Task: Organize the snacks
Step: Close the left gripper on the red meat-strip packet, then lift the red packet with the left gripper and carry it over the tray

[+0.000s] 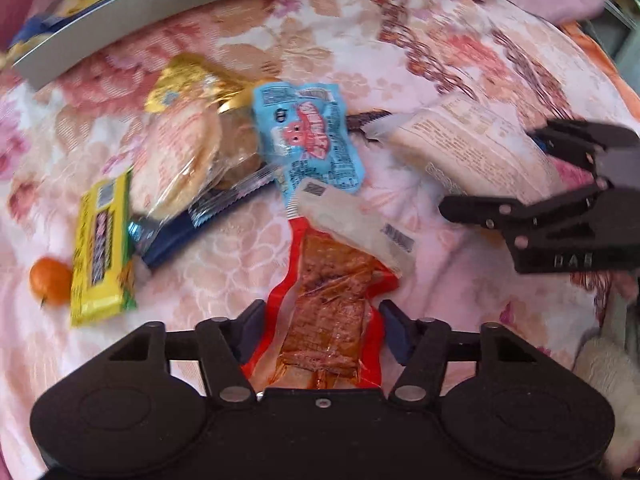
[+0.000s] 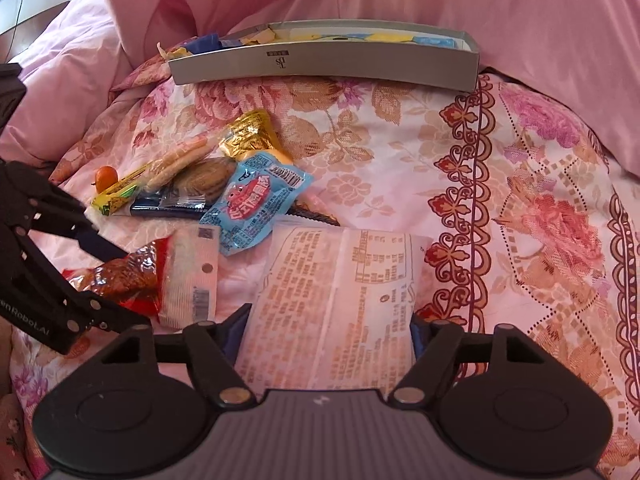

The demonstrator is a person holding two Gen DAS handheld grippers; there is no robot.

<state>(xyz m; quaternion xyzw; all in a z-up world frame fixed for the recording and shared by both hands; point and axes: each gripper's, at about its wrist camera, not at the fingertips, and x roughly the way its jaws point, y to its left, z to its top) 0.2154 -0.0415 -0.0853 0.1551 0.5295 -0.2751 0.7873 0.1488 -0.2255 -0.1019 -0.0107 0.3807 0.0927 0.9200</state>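
1. Nearest in the left wrist view, the left claw (image 1: pixel 320 322) has its two fingers on both sides of the red spicy strip packet (image 1: pixel 326 312). The pads seem to touch the packet's edges, so I judge it is held, but only lightly.
2. This packet lies on the floral bedspread (image 1: pixel 460 40). Its long axis runs straight away from the claw, with its white sealed end (image 1: pixel 356 220) pointing toward the pile.
3. Risk: the film is slippery and the grip sits at the near end only, so the far end may hang down, drag on the blue gummy bag (image 1: pixel 310 136) and pull it along.
4. In the right wrist view, the right claw (image 2: pixel 326 334) stands fairly wide around the large pale packet (image 2: pixel 340 296). The pads are at its edges; I cannot tell if they press.
5. That packet's long axis also points away from its claw. It is soft and flat, so it may fold or slip out when lifted.
6. Further away lie the yellow bar (image 1: pixel 102 256), the cookies (image 1: pixel 180 160) and a small orange (image 1: pixel 50 280).
7. Farthest is the grey box (image 2: pixel 328 62), already holding some wrappers; I judge it is the goal.
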